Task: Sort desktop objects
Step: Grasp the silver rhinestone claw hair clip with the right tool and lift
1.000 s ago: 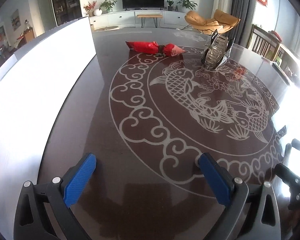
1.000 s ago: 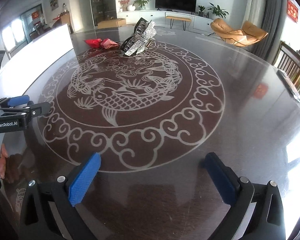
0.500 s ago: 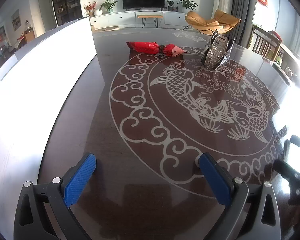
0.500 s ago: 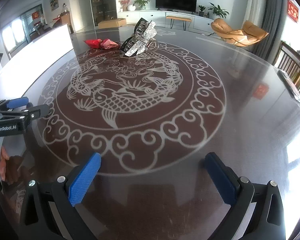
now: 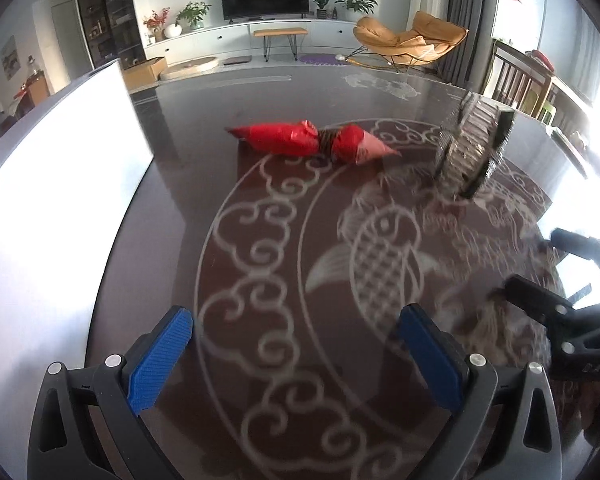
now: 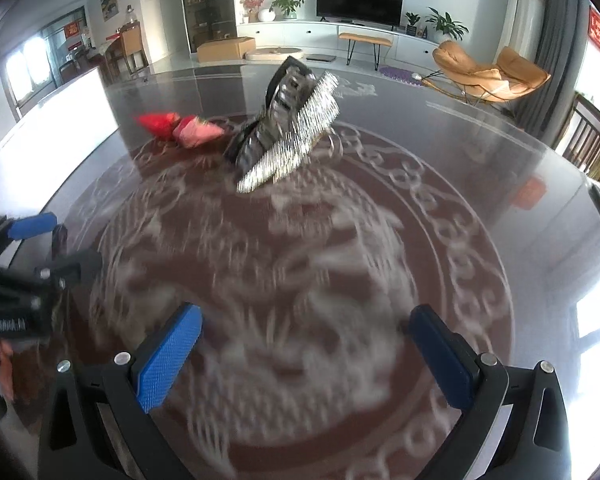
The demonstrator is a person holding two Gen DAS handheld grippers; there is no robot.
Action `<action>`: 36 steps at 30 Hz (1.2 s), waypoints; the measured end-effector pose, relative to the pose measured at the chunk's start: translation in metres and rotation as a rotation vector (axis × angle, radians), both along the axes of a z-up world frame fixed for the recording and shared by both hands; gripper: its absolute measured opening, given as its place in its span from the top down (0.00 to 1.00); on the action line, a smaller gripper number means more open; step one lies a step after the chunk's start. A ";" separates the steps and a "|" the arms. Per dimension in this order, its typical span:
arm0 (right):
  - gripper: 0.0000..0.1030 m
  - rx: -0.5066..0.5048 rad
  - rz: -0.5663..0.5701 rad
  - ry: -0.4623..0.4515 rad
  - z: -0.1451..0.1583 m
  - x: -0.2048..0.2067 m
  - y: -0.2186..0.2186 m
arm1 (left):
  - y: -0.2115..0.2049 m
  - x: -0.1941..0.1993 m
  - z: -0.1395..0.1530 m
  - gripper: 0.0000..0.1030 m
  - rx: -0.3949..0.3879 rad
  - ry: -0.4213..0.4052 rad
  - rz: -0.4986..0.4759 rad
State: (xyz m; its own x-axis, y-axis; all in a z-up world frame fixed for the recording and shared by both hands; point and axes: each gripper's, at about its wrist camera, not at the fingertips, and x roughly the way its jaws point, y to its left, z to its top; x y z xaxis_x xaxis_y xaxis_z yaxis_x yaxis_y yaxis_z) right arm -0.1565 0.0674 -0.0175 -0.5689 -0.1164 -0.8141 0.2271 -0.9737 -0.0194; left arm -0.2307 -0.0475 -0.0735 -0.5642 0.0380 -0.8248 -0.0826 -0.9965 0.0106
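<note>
Your left gripper hangs over the near part of the dark glass table; its blue-padded fingers stand wide apart with nothing between them. Your right gripper is in the same condition: pads spread, no object in the gap.

The task items lie at the far part of the table. The red wrapped bundle lies flat, tied at its middle with a dark band, just beyond the rim of the white carp-and-cloud pattern. The glittering silver hair claw stands tilted on the pattern, just beside the bundle to its right; whether the two touch cannot be told.

In the right wrist view the left gripper enters from the left edge, and its black body carries a white printed label; motion blur leaves the wording unreadable. In the left wrist view the right gripper enters from the right edge, with faint lettering on its body, also unreadable.

A red hanging on the far wall bears gold characters, too small to read. A white board lies along the left side of the table.
</note>
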 end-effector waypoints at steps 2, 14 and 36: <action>0.00 0.000 -0.003 0.000 0.000 -0.018 -0.008 | 0.000 -0.009 0.001 0.00 0.001 0.000 -0.002; 0.00 -0.004 -0.066 0.000 -0.001 -0.102 -0.037 | -0.003 -0.024 0.001 0.00 -0.008 0.002 0.008; 0.24 -0.012 0.042 0.032 0.005 0.024 0.029 | -0.004 -0.025 -0.001 0.00 -0.002 0.003 0.004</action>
State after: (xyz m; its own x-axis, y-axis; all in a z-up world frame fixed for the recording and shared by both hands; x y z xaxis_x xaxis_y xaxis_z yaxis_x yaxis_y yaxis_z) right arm -0.1322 0.0965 -0.0122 -0.5892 -0.1499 -0.7940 0.2667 -0.9636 -0.0160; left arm -0.2561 -0.0518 -0.0742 -0.5671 0.0344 -0.8230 -0.0785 -0.9968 0.0124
